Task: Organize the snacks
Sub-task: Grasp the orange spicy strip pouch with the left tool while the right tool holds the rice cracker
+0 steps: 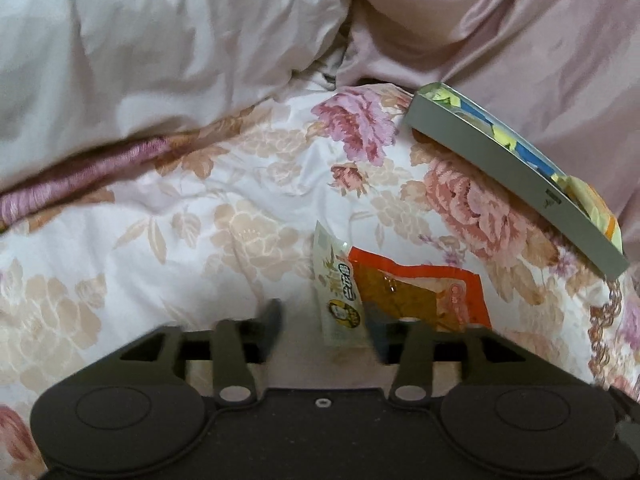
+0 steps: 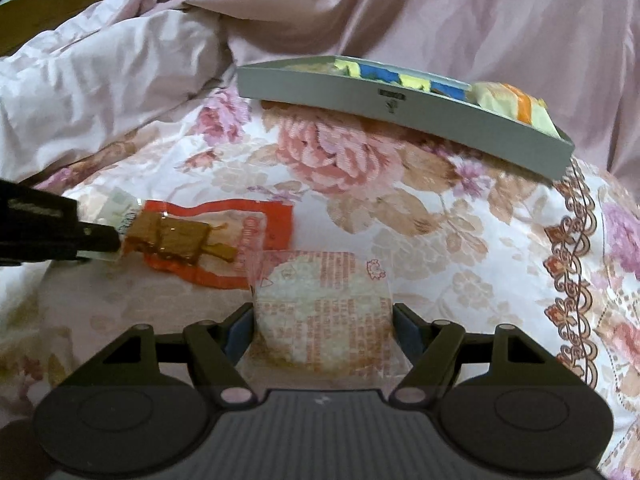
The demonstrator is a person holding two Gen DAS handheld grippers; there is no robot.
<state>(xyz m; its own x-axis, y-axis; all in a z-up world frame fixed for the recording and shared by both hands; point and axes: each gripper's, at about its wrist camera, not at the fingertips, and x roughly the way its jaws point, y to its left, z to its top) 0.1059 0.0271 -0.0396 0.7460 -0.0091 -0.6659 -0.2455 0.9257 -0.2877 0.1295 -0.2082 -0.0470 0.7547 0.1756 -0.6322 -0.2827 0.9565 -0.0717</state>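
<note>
A grey tray (image 2: pixel 400 116) with several snack packs in it rests on the floral bedspread; it also shows in the left wrist view (image 1: pixel 520 184). My right gripper (image 2: pixel 323 320) has its two fingers against the sides of a round rice cracker in a clear wrapper (image 2: pixel 320 312). My left gripper (image 1: pixel 324 316) is open around a small white and yellow packet (image 1: pixel 340 300), beside an orange packet (image 1: pixel 420 292). In the right wrist view the left gripper's finger (image 2: pixel 60 236) touches the orange packet (image 2: pixel 224 240) with brown contents.
A floral bedspread (image 1: pixel 200 220) covers the bed. A rumpled pale quilt (image 1: pixel 160 40) and pink sheet (image 2: pixel 440 8) lie behind the tray. A dark board edge (image 2: pixel 52 0) shows at the far left.
</note>
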